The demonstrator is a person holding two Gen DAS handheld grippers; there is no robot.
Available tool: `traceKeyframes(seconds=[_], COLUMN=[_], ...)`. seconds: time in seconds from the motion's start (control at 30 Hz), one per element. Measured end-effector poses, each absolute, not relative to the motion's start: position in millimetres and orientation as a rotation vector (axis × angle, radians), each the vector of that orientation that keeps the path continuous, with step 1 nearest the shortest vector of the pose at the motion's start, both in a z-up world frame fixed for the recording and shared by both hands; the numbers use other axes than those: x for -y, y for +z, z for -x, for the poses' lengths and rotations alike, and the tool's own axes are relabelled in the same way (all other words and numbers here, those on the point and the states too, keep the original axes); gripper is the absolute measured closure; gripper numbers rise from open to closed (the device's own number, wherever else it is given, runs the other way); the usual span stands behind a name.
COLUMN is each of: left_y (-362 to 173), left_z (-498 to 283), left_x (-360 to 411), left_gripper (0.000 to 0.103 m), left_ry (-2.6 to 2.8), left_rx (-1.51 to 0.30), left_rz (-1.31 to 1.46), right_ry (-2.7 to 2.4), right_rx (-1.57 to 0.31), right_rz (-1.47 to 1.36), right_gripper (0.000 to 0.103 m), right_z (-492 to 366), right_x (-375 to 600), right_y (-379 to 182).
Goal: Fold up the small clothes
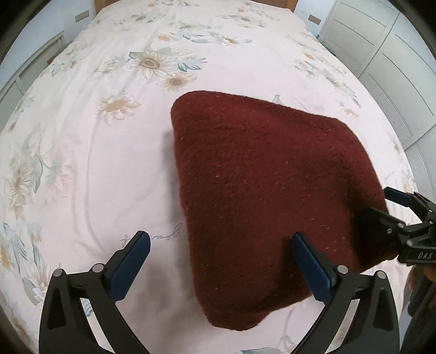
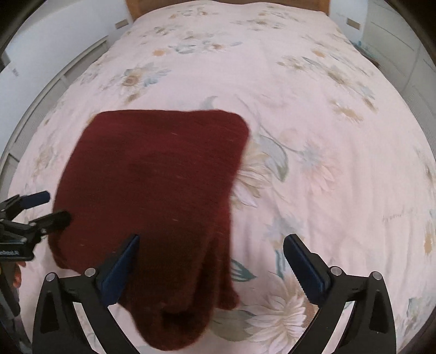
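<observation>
A dark red knitted garment [image 1: 261, 190] lies folded into a thick pad on the floral bed sheet [image 1: 95, 152]. My left gripper [image 1: 220, 261] is open and empty, hovering over the garment's near left edge. My right gripper [image 2: 209, 261] is open and empty above the garment's near right corner [image 2: 177, 313]. The garment also shows in the right wrist view [image 2: 152, 185]. The right gripper appears at the right edge of the left wrist view [image 1: 392, 209], its fingers apart beside the garment. The left gripper shows at the left edge of the right wrist view [image 2: 51, 207], open.
The pale pink sheet with flower prints [image 2: 313, 136] covers the whole bed. A wooden headboard [image 1: 275, 2] is at the far end. White cupboard doors [image 1: 387, 57] stand to the right, a white wall and low rail [image 2: 54, 54] to the left.
</observation>
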State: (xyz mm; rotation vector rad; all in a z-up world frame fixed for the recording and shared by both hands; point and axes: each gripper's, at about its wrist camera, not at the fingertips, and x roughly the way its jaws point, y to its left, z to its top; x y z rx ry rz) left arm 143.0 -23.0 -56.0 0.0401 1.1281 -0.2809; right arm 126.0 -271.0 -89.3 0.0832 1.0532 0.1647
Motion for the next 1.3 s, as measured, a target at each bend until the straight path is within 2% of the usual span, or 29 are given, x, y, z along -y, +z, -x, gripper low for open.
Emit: traceKeyframes(seconds=[0.3,0.5,1.03,1.3], left_y=[-90.3,-94.2,17.8,17.7], left_z=[-132.7,-120.6,-48.0,-11.9], left_x=[26.6,18.0,16.3,-8.8], left_gripper=[0.000,0.001,0.001,0.001], left_ry=[-0.269,-0.266,-0.173,-0.084], left_rx=[-1.100,-1.058,-0.911,-0.905], left_rz=[-0.102,-0.081,-0.062,-0.080], right_ry=[0.117,0.106,0.037,0.016], right_rx=[-1.043,-1.016,-0.822,-0.826], right_rz=[-0.102,-0.110,-0.066,-0.064], right_gripper=[0.001,0.001,0.000,0.000], right_z=[-115.3,-111.6,-2.8,39.1], right_x=[296.3,291.2,295.1,300.9], right_y=[-126.8,-116.5,-8.3,-2.7])
